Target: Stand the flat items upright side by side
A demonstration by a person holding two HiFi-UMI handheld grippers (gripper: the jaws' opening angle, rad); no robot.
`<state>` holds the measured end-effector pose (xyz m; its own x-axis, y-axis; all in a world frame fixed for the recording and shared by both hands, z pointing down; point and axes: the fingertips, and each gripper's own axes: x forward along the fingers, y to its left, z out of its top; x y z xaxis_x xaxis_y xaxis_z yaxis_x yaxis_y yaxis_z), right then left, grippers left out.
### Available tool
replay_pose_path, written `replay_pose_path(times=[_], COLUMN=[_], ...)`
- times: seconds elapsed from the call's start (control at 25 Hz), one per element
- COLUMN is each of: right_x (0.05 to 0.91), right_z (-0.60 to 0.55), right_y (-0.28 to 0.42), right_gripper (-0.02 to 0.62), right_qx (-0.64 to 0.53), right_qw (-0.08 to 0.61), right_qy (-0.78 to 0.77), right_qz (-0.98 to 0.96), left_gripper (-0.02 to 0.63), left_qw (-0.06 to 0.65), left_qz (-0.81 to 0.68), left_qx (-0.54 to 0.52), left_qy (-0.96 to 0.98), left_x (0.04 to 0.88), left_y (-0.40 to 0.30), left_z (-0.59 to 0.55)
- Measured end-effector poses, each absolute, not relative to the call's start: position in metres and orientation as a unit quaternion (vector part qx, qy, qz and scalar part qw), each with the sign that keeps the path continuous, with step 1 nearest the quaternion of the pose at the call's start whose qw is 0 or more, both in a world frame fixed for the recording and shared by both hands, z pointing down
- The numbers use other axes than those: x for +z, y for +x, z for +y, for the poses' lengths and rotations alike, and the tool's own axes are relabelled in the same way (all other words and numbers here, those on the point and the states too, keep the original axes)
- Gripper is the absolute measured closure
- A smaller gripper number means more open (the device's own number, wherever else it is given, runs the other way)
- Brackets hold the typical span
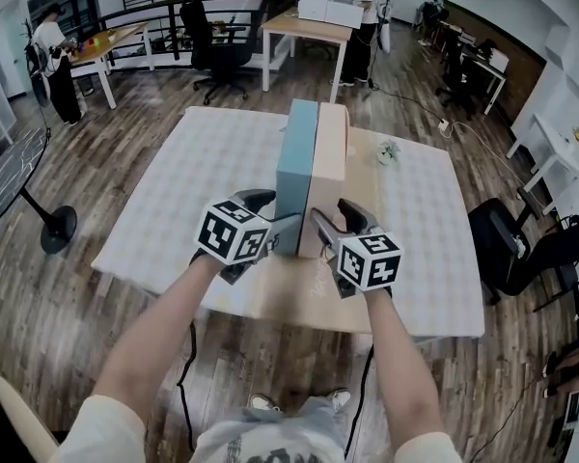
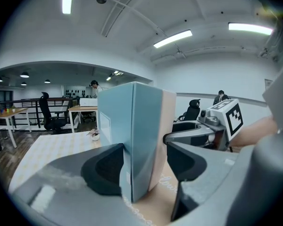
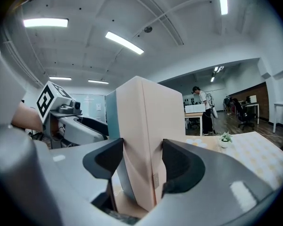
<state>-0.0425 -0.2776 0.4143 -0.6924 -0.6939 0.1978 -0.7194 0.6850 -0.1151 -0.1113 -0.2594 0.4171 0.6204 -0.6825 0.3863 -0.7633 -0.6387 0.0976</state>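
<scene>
A slim pale-blue box (image 1: 296,167) and a slim pink box (image 1: 330,143) stand upright, faces touching, in the middle of the counter (image 1: 174,210). The right tongs (image 3: 141,166) pinch the pink box's near end. The left tongs (image 2: 146,166) are parted, with one pad on the blue side and the other clear. The boxes' far ends are hidden, and the pale label on the blue box is too blurred to read.

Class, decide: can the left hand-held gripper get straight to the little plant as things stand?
Probably not: the blue box and pink box stand upright between the left hand-held gripper and the plant, blocking a straight path.
</scene>
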Motion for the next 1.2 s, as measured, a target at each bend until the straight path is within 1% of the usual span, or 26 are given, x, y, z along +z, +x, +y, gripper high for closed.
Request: replay_pose_path(times=[0.24,0.28,0.36,0.4,0.44,0.48,0.56,0.68,0.8,0.92,1.08,1.16,1.2], right_x=[0.396,0.391,0.381,0.377,0.373,0.37,0.365,0.357,0.352,0.349,0.35,0.352,0.352], right_z=[-0.261,-0.257,-0.251,-0.25,-0.248,-0.246,-0.239,-0.228,-0.219,-0.213,-0.206,-0.205,-0.205], right_y=[-0.023,-0.018,-0.004,0.002,0.009,0.015,0.028,0.056,0.087,0.115,0.142,0.152,0.157], right_gripper=[0.336,0.336,0.34,0.348,0.363,0.398,0.427,0.447,0.46,0.481,0.542,0.581,0.584], right_qx=[0.102,0.103,0.107,0.109,0.112,0.117,0.123,0.117,0.113,0.105,0.093,0.09,0.09], right_qw=[0.069,0.068,0.072,0.076,0.081,0.084,0.084,0.087,0.082,0.084,0.091,0.094,0.094], right_qy=[0.416,0.422,0.439,0.45,0.461,0.471,0.483,0.489,0.493,0.496,0.492,0.489,0.488], right_qz=[-0.901,-0.898,-0.889,-0.883,-0.876,-0.87,-0.863,-0.86,-0.859,-0.858,-0.861,-0.863,-0.863], left_gripper=[0.302,0.307,0.341,0.341,0.344,0.366,0.387,0.45,0.496,0.519,0.6,0.6,0.6], left_qw=[0.123,0.125,0.126,0.122,0.118,0.115,0.115,0.112,0.107,0.111,0.108,0.097,0.092], left_qz=[-0.456,-0.466,-0.482,-0.488,-0.495,-0.501,-0.512,-0.526,-0.53,-0.525,-0.524,-0.522,-0.521], left_qx=[0.155,0.146,0.135,0.135,0.135,0.135,0.127,0.118,0.116,0.118,0.108,0.111,0.114], left_qy=[0.868,0.863,0.857,0.854,0.85,0.847,0.842,0.835,0.833,0.836,0.838,0.84,0.841], left_x=[0.404,0.398,0.386,0.381,0.376,0.371,0.363,0.355,0.355,0.362,0.359,0.355,0.354], left_y=[-0.135,-0.138,-0.138,-0.137,-0.136,-0.134,-0.128,-0.11,-0.08,-0.043,-0.006,0.008,0.015], left_z=[-0.254,-0.252,-0.245,-0.243,-0.241,-0.237,-0.229,-0.215,-0.203,-0.198,-0.198,-0.2,-0.201])
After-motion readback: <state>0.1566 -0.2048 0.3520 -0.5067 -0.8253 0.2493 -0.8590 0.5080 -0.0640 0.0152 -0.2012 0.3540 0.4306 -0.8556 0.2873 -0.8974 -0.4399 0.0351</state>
